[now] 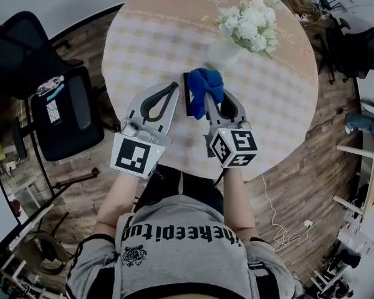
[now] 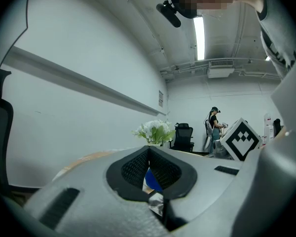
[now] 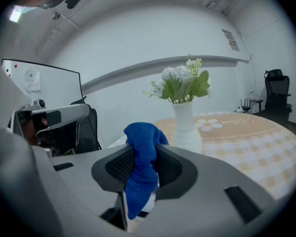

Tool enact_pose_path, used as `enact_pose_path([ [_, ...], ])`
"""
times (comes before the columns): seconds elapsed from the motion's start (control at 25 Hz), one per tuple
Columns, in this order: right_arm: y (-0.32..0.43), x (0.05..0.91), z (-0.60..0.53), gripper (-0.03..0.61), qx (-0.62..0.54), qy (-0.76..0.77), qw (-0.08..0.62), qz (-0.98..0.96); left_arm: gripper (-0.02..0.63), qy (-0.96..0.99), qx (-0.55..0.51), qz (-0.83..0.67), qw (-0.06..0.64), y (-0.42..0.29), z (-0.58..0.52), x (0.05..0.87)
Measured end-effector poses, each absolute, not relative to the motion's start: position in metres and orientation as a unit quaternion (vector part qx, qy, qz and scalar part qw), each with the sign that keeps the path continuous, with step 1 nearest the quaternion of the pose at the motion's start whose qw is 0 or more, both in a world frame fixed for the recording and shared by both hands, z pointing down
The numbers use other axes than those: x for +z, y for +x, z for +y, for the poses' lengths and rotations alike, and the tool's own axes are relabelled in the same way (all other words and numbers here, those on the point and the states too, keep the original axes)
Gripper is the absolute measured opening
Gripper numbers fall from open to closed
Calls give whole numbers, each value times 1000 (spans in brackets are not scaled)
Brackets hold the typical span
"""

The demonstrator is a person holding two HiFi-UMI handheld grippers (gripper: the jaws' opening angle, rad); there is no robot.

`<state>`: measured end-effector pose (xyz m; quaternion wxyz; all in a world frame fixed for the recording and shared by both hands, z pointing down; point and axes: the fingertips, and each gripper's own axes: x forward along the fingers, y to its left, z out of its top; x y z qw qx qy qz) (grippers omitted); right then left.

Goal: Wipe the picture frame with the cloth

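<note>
While we lean over the round bench in its checked beige covering [image 1: 287,92], a white vase of white flowers [image 1: 246,27] stands farther back. Our left gripper [image 1: 173,86] is closed on nothing. Our right gripper [image 1: 213,99] clamps the blue terry cloth [image 1: 206,83] just beside the thin dark picture frame [image 1: 186,97].

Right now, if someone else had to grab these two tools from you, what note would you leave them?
Left gripper: fingers shut, empty, beside the picture frame.
Right gripper: fingers shut on the blue cloth, which looks pressed against the frame.
Frame sits on the table between both grippers.
Done: cloth in hand, at the frame. Left: the wiping; how much is already wiped can't be told.
</note>
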<state>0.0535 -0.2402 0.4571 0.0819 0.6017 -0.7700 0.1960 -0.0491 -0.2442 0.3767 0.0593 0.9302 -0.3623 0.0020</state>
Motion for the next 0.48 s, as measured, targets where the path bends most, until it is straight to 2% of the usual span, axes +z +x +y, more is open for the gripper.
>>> enact_pose_path([
  [0.48, 32, 533, -279, 112, 254, 570, 169, -763, 17, 915, 21, -393, 85, -64, -264, 403],
])
